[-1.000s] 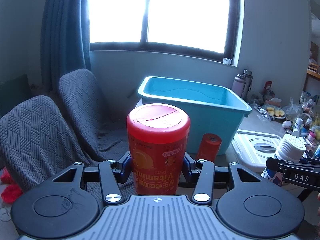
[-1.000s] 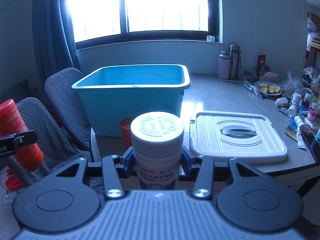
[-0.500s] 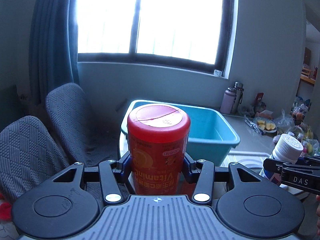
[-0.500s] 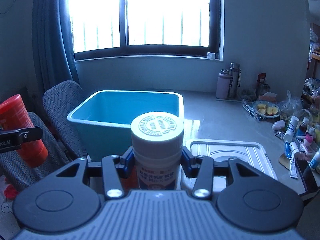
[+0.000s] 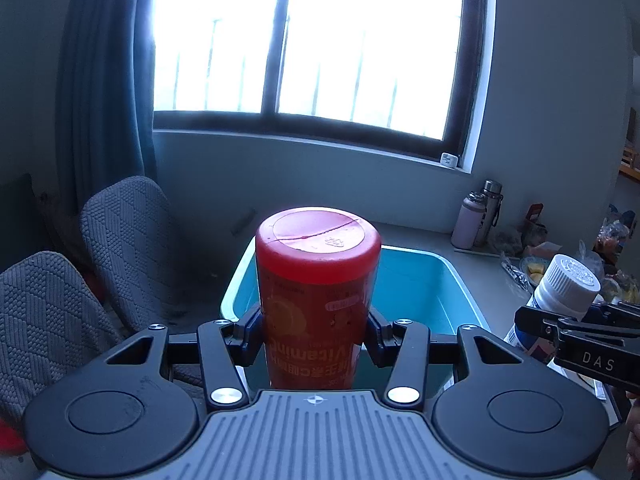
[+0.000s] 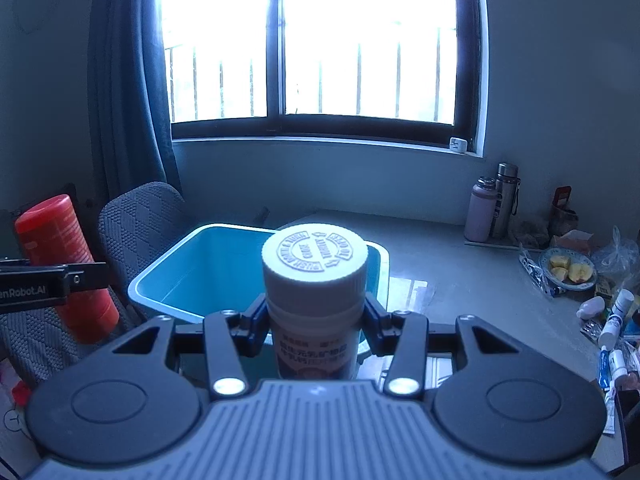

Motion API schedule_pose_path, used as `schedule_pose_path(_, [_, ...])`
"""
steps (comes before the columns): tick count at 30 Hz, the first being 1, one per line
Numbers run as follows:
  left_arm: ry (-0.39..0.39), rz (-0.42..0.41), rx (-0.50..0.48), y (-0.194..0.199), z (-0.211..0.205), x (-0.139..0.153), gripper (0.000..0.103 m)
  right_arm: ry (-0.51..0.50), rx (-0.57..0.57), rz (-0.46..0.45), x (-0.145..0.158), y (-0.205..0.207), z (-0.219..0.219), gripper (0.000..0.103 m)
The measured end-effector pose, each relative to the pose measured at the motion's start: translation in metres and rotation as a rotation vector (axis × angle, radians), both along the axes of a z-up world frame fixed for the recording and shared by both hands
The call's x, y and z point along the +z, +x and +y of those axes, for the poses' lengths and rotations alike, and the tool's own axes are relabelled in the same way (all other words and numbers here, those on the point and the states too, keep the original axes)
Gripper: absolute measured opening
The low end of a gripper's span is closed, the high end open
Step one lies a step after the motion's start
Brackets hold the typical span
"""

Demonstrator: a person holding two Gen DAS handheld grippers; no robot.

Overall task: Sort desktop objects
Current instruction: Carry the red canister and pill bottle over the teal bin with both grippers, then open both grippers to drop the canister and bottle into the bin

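Note:
My left gripper (image 5: 316,336) is shut on a red vitamin canister (image 5: 318,292), held upright above the near edge of a blue plastic bin (image 5: 436,292). My right gripper (image 6: 316,320) is shut on a white pill bottle (image 6: 316,296) with a ribbed white cap, held upright over the same blue bin (image 6: 200,276). The red canister also shows at the left of the right wrist view (image 6: 64,264). The white bottle also shows at the right of the left wrist view (image 5: 560,296). The bin's inside looks empty where it shows.
Two grey padded chairs (image 5: 120,240) stand left of the bin. Two flasks (image 6: 492,208) stand at the back of the grey desk (image 6: 460,264). A plate of fruit (image 6: 568,268), plastic bags and several small bottles and tubes (image 6: 612,320) crowd the desk's right side.
Both grippers have risen with their loads. The bin now lies lower in both views and its inside shows. The white lid and small red can by the bin are out of view.

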State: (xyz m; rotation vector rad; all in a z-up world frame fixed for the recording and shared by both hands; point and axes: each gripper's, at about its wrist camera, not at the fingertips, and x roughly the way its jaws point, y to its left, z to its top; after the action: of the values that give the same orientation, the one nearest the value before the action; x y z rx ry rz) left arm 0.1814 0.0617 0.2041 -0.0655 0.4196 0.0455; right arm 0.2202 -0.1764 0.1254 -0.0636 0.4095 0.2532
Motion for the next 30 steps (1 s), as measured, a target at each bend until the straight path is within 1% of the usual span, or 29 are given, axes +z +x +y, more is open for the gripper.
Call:
schedule_pose_path(2, [0.015, 0.002, 0.005, 0.007, -0.003, 0.002, 0.05, 0.003, 0.007, -0.009, 0.002, 0.007, -0.001, 0.048])
schedule_pose_path(8, [0.028, 0.014, 0.008, 0.035, -0.01, 0.008, 0.05, 0.02, 0.02, -0.016, 0.006, 0.025, -0.001, 0.048])
schedule_pose_path(14, [0.029, 0.033, -0.001, 0.066, -0.01, 0.004, 0.05, 0.028, 0.005, 0.01, 0.0, 0.049, 0.003, 0.048])
schedule_pose_path(20, [0.018, 0.079, -0.01, 0.104, 0.001, -0.015, 0.05, 0.022, -0.003, 0.07, -0.017, 0.082, 0.013, 0.048])
schedule_pose_path(30, [0.006, 0.174, -0.044, 0.173, 0.032, -0.048, 0.05, -0.007, -0.016, 0.169, -0.041, 0.138, 0.044, 0.048])
